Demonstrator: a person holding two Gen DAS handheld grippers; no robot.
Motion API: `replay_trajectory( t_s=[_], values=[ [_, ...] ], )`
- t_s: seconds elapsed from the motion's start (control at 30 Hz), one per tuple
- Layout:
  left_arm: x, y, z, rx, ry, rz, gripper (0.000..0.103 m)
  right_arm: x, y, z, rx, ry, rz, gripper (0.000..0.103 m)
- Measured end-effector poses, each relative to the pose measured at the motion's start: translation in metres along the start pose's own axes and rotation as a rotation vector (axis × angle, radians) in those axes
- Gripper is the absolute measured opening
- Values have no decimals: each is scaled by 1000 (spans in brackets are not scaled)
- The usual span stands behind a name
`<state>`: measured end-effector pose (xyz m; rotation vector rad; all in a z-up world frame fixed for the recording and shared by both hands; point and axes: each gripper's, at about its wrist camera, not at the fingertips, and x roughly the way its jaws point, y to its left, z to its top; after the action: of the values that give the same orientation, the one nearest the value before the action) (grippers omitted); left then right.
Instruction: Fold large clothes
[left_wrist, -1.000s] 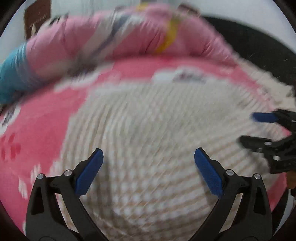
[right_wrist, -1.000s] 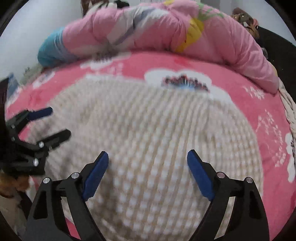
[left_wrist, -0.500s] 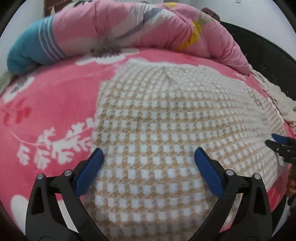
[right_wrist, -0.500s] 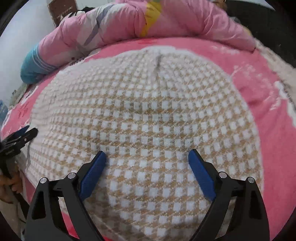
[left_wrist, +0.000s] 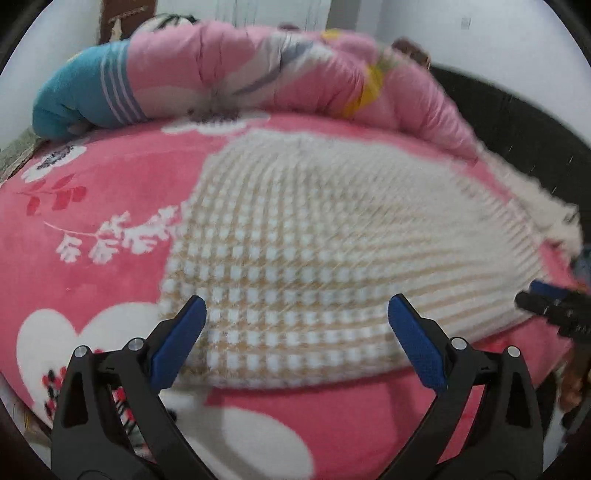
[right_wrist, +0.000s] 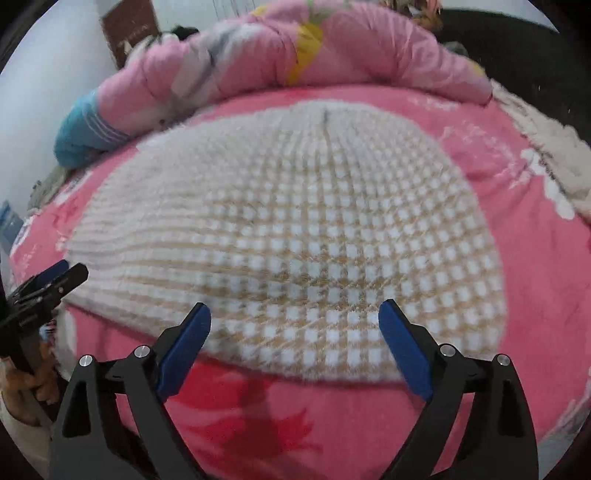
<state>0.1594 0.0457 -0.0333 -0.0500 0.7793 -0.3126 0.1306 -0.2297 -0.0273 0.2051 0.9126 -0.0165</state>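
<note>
Left gripper (left_wrist: 295, 328) fingers wide, empty | right gripper (right_wrist: 295, 328) fingers opening, empty | cream-and-tan checked knit garment (right_wrist: 295, 229) flat on pink floral bed blanket (left_wrist: 92, 206), hem just beyond fingertips | risk: pinching blanket with hem, dragging both.

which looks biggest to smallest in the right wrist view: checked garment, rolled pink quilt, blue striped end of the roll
1. checked garment, which fills most of the view, though it lies nearest the camera
2. pink quilt
3. blue striped end, clearly the smallest
</note>
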Motion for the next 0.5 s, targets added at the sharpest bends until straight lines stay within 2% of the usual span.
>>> replay_trajectory(
  t_s=[0.07,0.17,0.27,0.37,0.5],
  values=[
    [-19,-2,0,2,-47,-14,96,-23,4,-11,-5,-49,6,94],
    [-55,-11,-3,-5,-88,-40,96,-46,9,-32,-13,-87,6,95],
    [-77,-26,-2,5,-125,-28,96,-57,16,-45,-12,-108,-27,95],
    [-88,-28,3,15,-150,15,96,-76,27,-55,-24,-168,-74,95],
    [-101,-41,7,55,-150,152,96,-103,36,-62,-64,-274,-151,96]
  ],
)
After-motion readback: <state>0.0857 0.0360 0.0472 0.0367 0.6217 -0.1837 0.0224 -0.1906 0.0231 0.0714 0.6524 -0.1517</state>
